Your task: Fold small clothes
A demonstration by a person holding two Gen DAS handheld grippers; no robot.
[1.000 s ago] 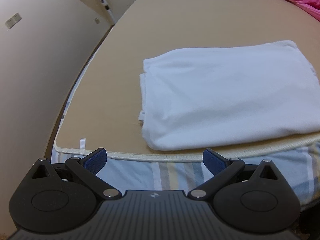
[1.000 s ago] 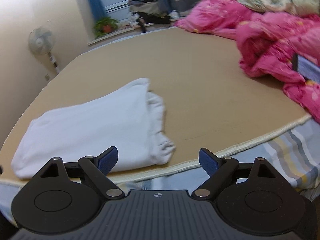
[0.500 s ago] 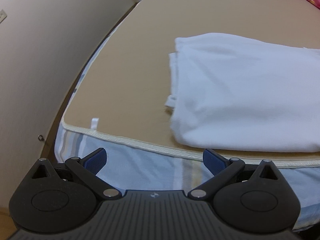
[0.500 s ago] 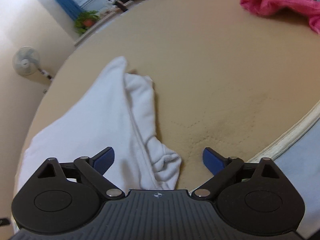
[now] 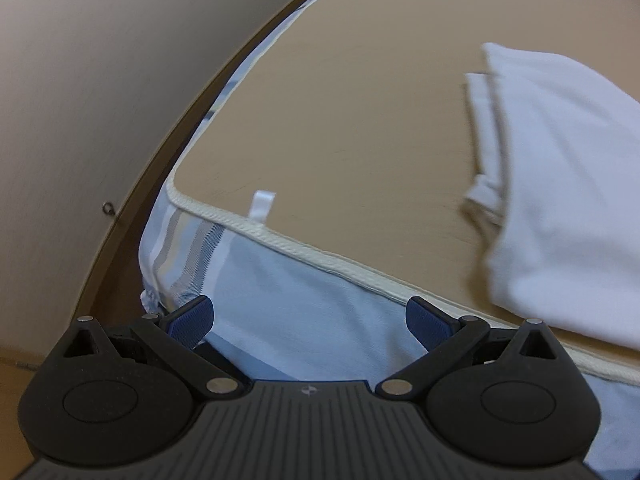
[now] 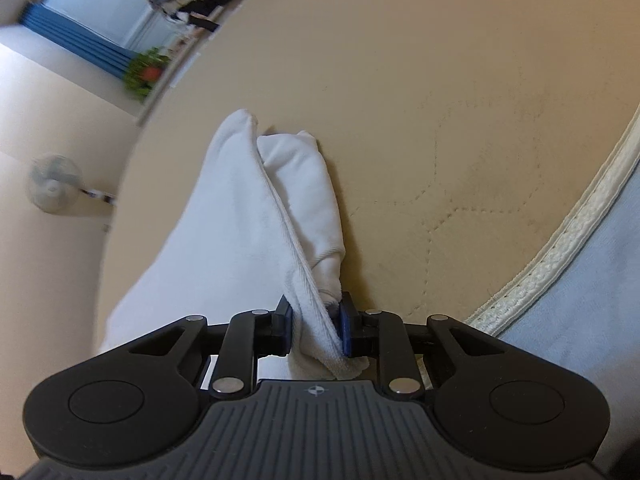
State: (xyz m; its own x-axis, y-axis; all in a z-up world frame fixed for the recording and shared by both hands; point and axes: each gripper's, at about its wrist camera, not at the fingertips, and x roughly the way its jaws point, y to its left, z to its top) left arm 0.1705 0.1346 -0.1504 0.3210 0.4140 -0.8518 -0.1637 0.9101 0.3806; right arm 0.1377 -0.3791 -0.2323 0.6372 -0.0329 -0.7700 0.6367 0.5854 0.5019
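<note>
A folded white garment (image 6: 248, 232) lies on the tan mat (image 6: 440, 80) near the bed's front edge. My right gripper (image 6: 316, 330) is closing its jaws on the garment's near right corner, and the blue pads press the bunched white cloth between them. In the left wrist view the same white garment (image 5: 560, 184) fills the right side, blurred. My left gripper (image 5: 310, 322) stands open over the pale blue sheet (image 5: 304, 320), left of the garment's near left corner, with nothing between its fingers.
The mat's cream piped edge (image 5: 320, 252) runs along the front, with a small white tag (image 5: 262, 204). A beige wall (image 5: 80, 100) stands close on the left. A standing fan (image 6: 52, 188), a potted plant (image 6: 146, 74) and a window lie beyond the bed.
My right gripper dropped to the garment's near right corner and closed on it. My left gripper slid left and down, so the garment moved to the right edge of its view.
</note>
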